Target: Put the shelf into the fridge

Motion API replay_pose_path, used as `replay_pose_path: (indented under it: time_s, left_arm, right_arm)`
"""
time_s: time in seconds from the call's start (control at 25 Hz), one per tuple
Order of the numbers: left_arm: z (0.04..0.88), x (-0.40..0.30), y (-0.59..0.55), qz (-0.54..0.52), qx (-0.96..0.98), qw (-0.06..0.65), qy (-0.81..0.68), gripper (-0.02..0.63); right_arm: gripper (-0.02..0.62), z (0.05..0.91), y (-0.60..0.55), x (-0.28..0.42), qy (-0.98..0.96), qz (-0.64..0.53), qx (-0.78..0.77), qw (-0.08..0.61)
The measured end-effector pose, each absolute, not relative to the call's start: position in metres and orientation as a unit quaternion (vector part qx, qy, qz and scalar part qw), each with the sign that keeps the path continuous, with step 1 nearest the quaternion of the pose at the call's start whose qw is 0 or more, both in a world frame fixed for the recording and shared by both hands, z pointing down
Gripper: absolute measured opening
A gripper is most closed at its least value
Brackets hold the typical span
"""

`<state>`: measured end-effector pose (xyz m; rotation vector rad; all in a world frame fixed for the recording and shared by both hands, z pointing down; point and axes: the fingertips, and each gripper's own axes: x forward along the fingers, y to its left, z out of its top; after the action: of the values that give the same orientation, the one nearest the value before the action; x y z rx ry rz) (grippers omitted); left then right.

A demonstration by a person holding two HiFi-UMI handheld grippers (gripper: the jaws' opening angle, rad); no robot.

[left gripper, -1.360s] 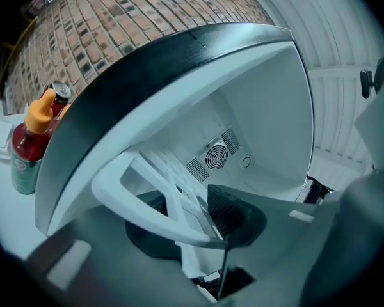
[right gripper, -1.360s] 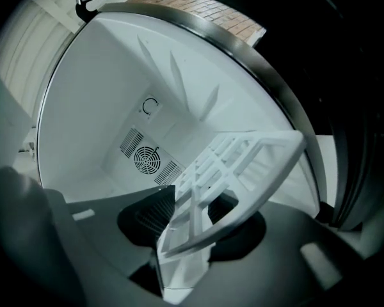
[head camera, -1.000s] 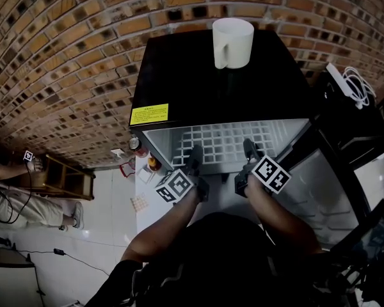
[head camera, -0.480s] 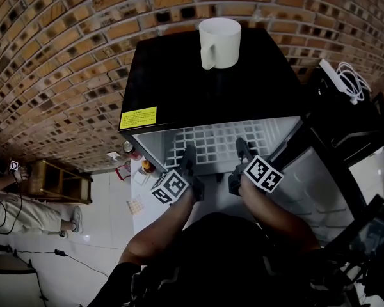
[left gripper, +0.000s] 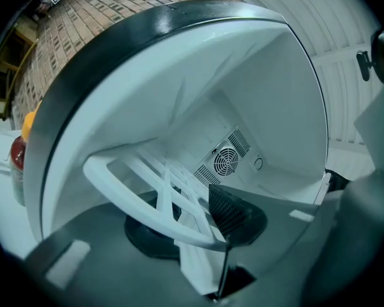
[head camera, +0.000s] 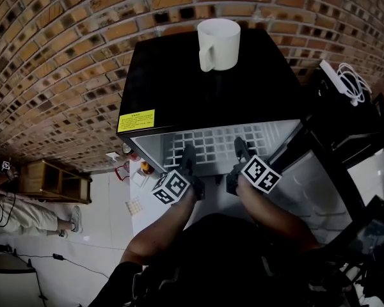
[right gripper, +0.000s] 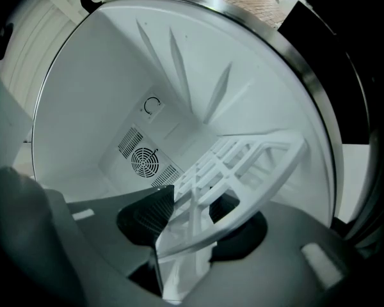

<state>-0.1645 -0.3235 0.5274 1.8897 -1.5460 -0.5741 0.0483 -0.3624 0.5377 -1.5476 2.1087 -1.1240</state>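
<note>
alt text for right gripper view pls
The right tongs grip the front rail of a white grid shelf, held partway inside an open, white-walled fridge. A round fan vent sits on the back wall.

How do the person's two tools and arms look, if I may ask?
The left tool and right tool are dark grey with black ribbed pads; each carries a white cube printed with black square markers. The arms are bare below a dark top. The left tool's jaws have just been opening, the shelf between them.
</note>
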Motion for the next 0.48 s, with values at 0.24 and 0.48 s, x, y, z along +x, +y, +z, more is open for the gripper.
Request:
replay_pose_path:
  time_s: [0.24,0.48]
  left_arm:
    - [0.5268,-0.1647,-0.324,-0.219,0.712,0.305,-0.594,0.129]
    - [0.5273,-0.1654,-0.3262,-0.219,0.699,0.304,-0.608,0.129]
  right_arm:
    - [0.193,0.5384,-0.3642,0.0493,0.725,-0.386,-0.551,0.148]
    - [0.195,0.539,-0.3681,0.0503,0.717,-0.391,-0.557,0.152]
